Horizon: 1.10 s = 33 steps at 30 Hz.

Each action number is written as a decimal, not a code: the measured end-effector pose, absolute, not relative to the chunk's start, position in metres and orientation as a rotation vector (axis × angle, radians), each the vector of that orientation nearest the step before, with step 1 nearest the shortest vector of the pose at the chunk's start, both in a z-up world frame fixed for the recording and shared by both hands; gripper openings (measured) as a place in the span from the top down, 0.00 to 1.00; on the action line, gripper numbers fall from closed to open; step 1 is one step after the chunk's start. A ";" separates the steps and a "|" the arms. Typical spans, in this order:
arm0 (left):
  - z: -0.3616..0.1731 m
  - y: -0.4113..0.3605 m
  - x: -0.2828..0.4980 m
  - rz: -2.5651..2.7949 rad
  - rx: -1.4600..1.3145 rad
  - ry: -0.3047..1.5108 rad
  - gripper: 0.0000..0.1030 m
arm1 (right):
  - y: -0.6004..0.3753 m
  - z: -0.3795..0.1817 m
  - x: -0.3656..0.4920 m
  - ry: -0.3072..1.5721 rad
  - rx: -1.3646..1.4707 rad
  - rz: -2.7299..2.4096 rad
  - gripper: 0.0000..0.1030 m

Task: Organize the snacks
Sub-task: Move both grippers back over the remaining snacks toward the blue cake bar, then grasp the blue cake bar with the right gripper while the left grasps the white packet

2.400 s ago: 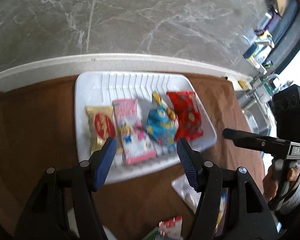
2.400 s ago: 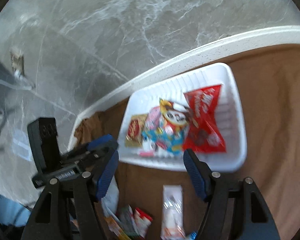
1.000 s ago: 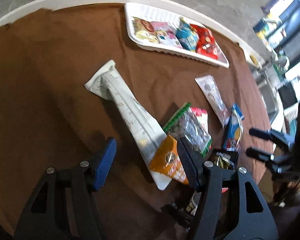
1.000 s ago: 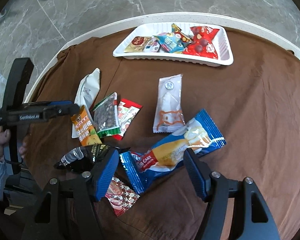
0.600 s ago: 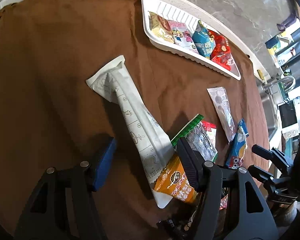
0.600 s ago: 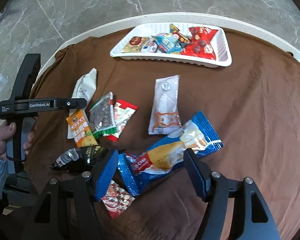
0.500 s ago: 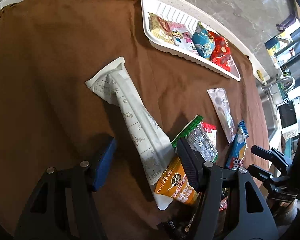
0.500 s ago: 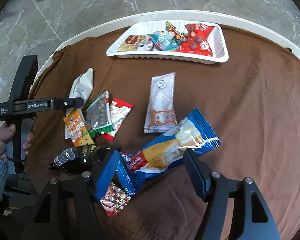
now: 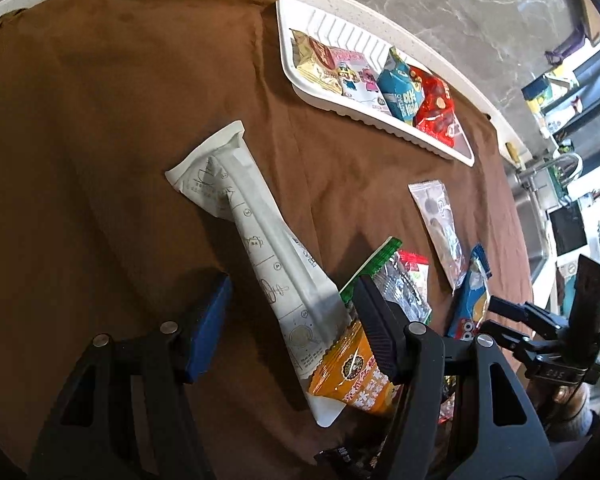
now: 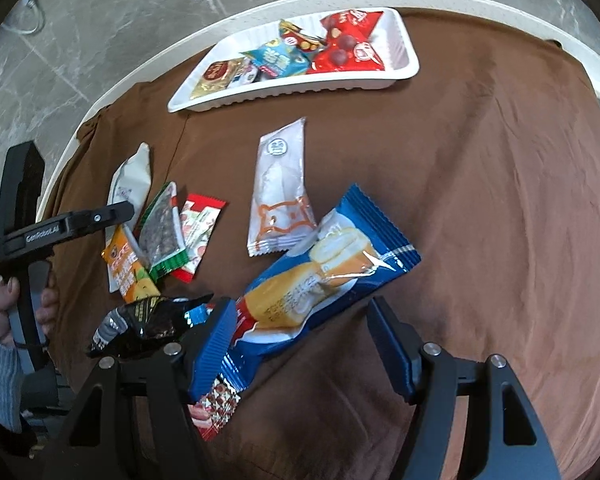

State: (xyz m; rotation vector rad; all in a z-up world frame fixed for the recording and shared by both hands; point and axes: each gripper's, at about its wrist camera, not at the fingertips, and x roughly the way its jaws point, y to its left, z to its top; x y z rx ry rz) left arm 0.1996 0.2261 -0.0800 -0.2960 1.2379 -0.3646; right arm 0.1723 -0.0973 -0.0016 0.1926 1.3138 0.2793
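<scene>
A white tray (image 9: pixel 332 24) (image 10: pixel 404 28) at the far side of the brown cloth holds several snack packs. Loose snacks lie nearer: a long white pack (image 9: pixel 256 240) (image 10: pixel 130 180), an orange pack (image 9: pixel 356 384) (image 10: pixel 126 266), a green-edged pack (image 10: pixel 162 232), a clear white pack (image 10: pixel 282 192) (image 9: pixel 436 216) and a long blue pack (image 10: pixel 320 280). My left gripper (image 9: pixel 292 324) is open and empty, with the white pack's near end between its fingers. My right gripper (image 10: pixel 302 344) is open and empty, over the blue pack's near end.
A black pack (image 10: pixel 148 320) and a small red patterned pack (image 10: pixel 216 404) lie at the near left of the right wrist view. The table has a white rim (image 10: pixel 140 72) with grey marble floor beyond. A sink and shelves (image 9: pixel 548 168) stand to the right.
Both grippers pulled back from the tray to the near side of the table, then crept closer to the loose snacks. Both stayed open.
</scene>
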 end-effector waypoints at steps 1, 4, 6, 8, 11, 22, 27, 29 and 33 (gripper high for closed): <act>-0.080 0.226 0.200 -0.366 -0.295 1.239 0.41 | -0.097 -0.002 0.173 1.318 0.196 0.277 0.32; -0.080 0.223 0.200 -0.365 -0.269 1.241 0.41 | -0.093 -0.004 0.176 1.320 0.195 0.269 0.32; -0.079 0.219 0.198 -0.365 -0.232 1.237 0.40 | -0.089 -0.005 0.179 1.320 0.182 0.264 0.32; -0.079 0.215 0.197 -0.362 -0.200 1.234 0.39 | -0.086 -0.006 0.181 1.323 0.166 0.259 0.34; -0.079 0.208 0.196 -0.367 -0.165 1.228 0.35 | -0.080 -0.008 0.185 1.326 0.132 0.260 0.38; -0.080 0.213 0.192 -0.368 -0.151 1.199 0.59 | -0.071 -0.011 0.187 1.317 0.059 0.312 0.66; -0.082 0.225 0.192 -0.369 -0.204 1.206 0.77 | -0.076 -0.008 0.184 1.299 0.078 0.332 0.67; -0.081 0.226 0.191 -0.370 -0.198 1.204 0.78 | -0.081 -0.007 0.184 1.303 0.107 0.346 0.67; -0.078 0.235 0.190 -0.382 -0.242 1.198 0.78 | -0.094 0.001 0.182 1.286 0.189 0.357 0.67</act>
